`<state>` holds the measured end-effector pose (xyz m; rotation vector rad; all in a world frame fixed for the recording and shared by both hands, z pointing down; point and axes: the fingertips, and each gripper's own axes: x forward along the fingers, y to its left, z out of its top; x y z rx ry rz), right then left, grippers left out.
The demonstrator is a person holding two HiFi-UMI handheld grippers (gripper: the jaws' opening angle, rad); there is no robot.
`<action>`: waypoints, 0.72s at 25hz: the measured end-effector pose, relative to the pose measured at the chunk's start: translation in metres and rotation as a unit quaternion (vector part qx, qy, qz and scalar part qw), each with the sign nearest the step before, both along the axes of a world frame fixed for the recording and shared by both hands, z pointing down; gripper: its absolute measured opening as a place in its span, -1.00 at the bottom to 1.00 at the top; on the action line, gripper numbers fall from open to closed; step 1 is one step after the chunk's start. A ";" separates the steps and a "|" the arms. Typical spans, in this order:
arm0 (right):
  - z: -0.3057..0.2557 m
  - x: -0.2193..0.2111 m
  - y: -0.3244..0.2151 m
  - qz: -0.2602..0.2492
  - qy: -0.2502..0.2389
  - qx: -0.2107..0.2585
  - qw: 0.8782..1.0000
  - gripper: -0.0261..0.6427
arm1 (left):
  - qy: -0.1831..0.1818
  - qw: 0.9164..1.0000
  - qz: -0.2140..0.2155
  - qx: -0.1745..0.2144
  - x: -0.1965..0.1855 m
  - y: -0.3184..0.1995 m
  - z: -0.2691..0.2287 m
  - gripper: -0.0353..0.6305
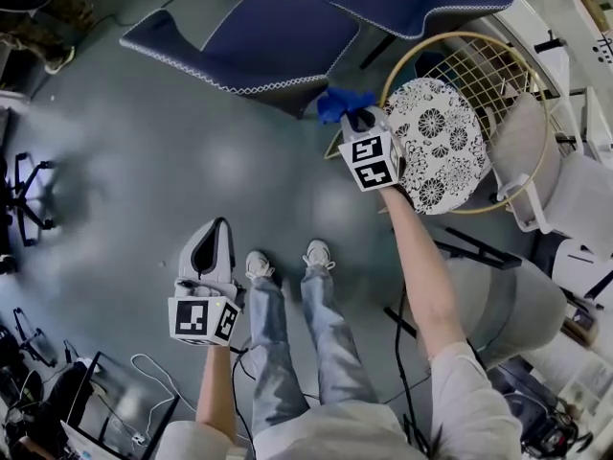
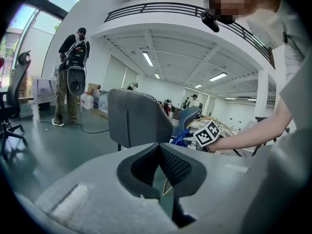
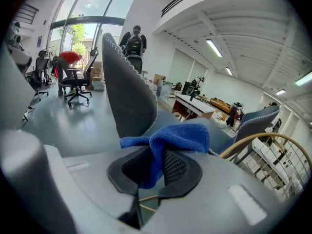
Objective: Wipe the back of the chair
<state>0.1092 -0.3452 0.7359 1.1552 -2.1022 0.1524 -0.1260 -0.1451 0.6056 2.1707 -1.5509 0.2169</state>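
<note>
A blue cloth (image 3: 181, 136) is clamped between the jaws of the right gripper (image 3: 155, 168). The fabric is bunched above the pads, and one fold is drawn down into the gap. The jaws of the left gripper (image 2: 159, 152) are seen closed together with nothing between them. That gripper is held low and close to the person's body, well apart from the chair.

In the right gripper view, the chair back (image 3: 127, 89) is found ahead of the jaws and a little to their left. It is a tall dark panel edged with white zigzag stitching. Its long axis is seen upright, with the stitched edge turned toward the cloth. From the head view, the cloth is placed just beside the near edge of the same chair. Whether fabric and panel touch cannot be told from any view. A wire chair (image 1: 479, 75) with a patterned cushion lies on the right gripper's other side, near it.

The right gripper is plainly the nearer one, and it is the one carrying the cloth. The coming move is therefore judged to be its own. The cloth would need to be carried forward and leftward until it lies flat on the panel. It could then be drawn along the upright length of the back.
</note>
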 end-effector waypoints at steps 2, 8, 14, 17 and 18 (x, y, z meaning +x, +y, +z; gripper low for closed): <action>-0.010 0.008 0.011 0.013 -0.014 0.007 1.000 -0.81 | -0.001 1.000 0.000 0.003 0.003 0.002 -0.006 -0.89; -0.041 0.014 0.059 0.050 -0.083 0.018 0.995 -0.81 | -0.011 1.000 0.001 0.018 0.010 0.003 -0.024 -0.89; -0.104 -0.002 0.107 0.059 -0.164 0.055 0.983 -0.82 | -0.022 0.999 -0.004 0.042 0.007 -0.002 -0.060 -0.89; -0.148 -0.011 0.125 0.053 -0.189 0.083 0.977 -0.82 | -0.029 0.998 -0.007 0.061 0.006 -0.008 -0.081 -0.89; -0.164 -0.013 0.131 0.051 -0.193 0.092 0.975 -0.82 | -0.029 0.997 -0.007 0.065 0.006 -0.009 -0.088 -0.88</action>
